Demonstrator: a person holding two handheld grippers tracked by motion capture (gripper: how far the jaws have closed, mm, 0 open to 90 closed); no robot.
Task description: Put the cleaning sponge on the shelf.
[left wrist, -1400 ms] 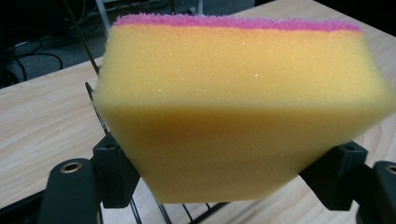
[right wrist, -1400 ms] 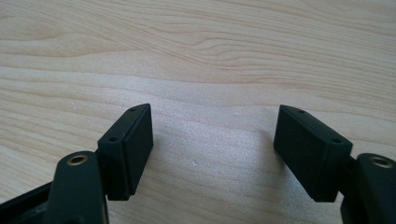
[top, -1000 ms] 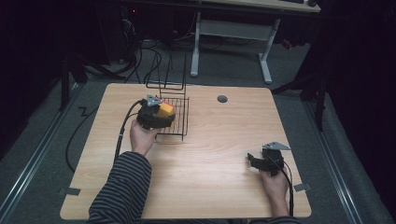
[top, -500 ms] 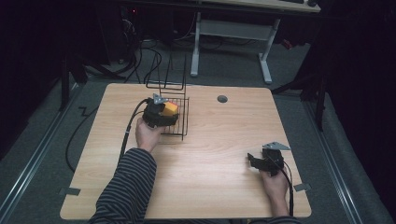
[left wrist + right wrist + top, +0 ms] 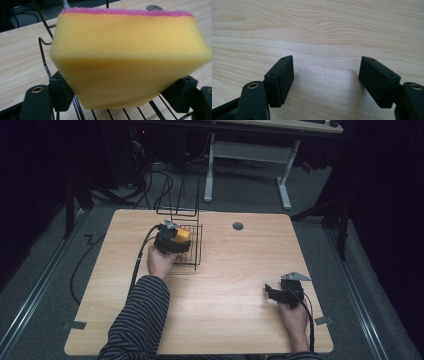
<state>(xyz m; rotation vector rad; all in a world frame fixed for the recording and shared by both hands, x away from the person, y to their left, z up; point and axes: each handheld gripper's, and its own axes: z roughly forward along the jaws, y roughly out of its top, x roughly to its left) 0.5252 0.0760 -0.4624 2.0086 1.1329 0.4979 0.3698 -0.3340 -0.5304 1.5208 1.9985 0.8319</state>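
Black jaws of the right gripper (image 5: 272, 292) stand apart over bare table (image 5: 240, 270). Farther off, the left gripper (image 5: 120, 100) clamps a yellow sponge (image 5: 130, 57) above the wire basket (image 5: 196, 254); soft and light, likely best pinched across its flanks.

your left gripper (image 5: 125, 95) is black and pinches a yellow sponge (image 5: 130, 57) topped with a pink scrub layer. the wire rack (image 5: 187, 245) is black. your sleeve (image 5: 135, 320) is striped dark and grey. the table (image 5: 225, 320) is pale wood grain. your right gripper (image 5: 325, 82) is black.
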